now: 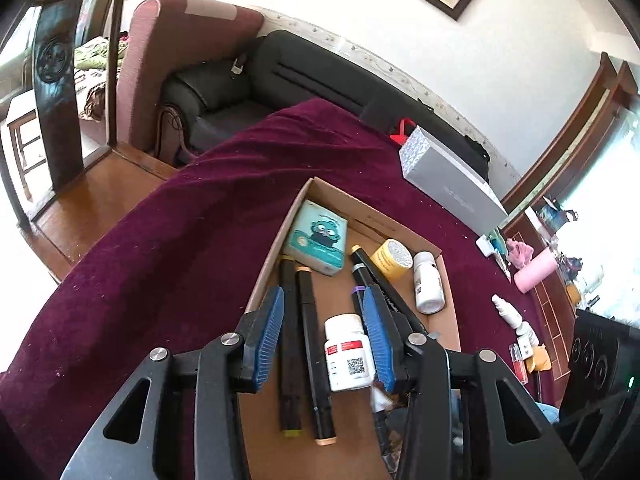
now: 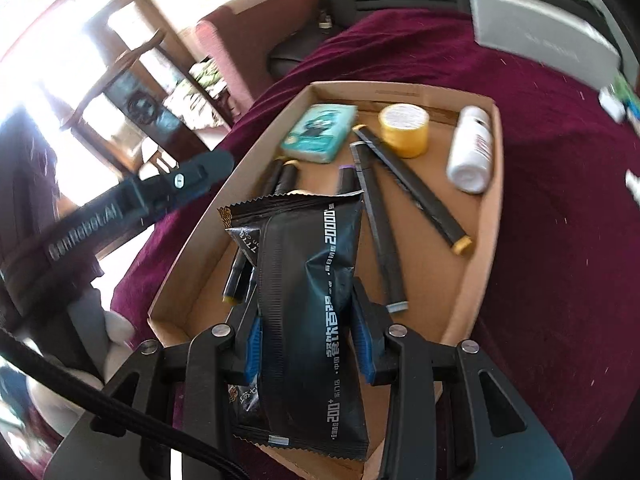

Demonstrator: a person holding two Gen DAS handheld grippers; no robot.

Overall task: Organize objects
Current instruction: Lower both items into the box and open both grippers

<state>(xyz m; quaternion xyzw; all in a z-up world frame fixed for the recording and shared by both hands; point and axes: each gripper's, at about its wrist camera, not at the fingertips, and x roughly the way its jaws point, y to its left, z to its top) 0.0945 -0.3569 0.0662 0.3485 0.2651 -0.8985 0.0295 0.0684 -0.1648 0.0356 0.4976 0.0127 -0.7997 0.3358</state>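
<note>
The right tongs (image 2: 306, 340) point steeply down over the near end of the cardboard tray (image 2: 490, 216), their blue pads pinching a black foil sachet (image 2: 308, 280) across its middle; the sachet hangs lengthwise over the tray, printed with white and pale blue lettering, its ends crimped in a zigzag. The left tongs (image 1: 322, 336) tilt down over the same tray (image 1: 448, 308) with their pads spread and nothing gripped; a white red-labelled bottle (image 1: 347, 354) and two markers lie on the tray floor beneath the gap.

The tray sits on a surface draped in a maroon cloth (image 1: 160, 248). In it lie two white bottles, the second (image 1: 428, 282) along the right wall; four black markers, two (image 1: 300, 344) side by side near the left wall and two (image 2: 384, 216) crossing toward the right; one teal tissue pack (image 1: 318, 242) near the far left corner; and one yellow round tin (image 1: 390, 258) by the far wall. A grey box (image 1: 452, 188) rests on the cloth beyond the tray.
</note>
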